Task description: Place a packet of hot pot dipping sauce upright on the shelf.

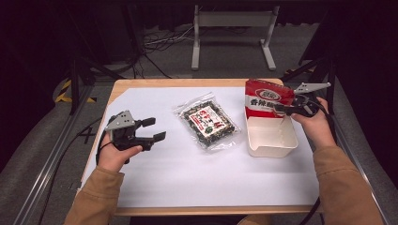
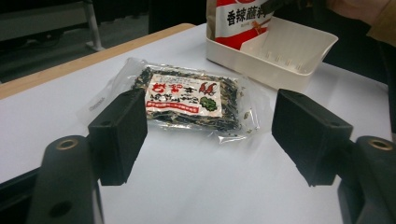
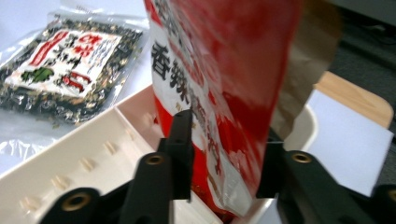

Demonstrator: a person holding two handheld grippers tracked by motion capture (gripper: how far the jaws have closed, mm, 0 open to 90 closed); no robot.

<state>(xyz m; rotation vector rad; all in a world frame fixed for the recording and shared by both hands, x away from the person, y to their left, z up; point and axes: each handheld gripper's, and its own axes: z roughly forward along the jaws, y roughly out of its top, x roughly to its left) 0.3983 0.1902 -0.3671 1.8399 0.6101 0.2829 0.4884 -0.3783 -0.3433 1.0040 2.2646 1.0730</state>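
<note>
One red pouch [image 1: 263, 97] upright in white tray [image 1: 272, 140], right gripper [image 1: 287, 109] clamping it, left gripper [image 1: 149, 130] wide

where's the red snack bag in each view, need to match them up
High view: red bag at upper right, standing at the far end of the white bin, right gripper clamped on it.
Left gripper view: top centre, cut off by the frame.
Right gripper view: centre, between the jaws.
Shared landmark: the clear seaweed packet.
</note>
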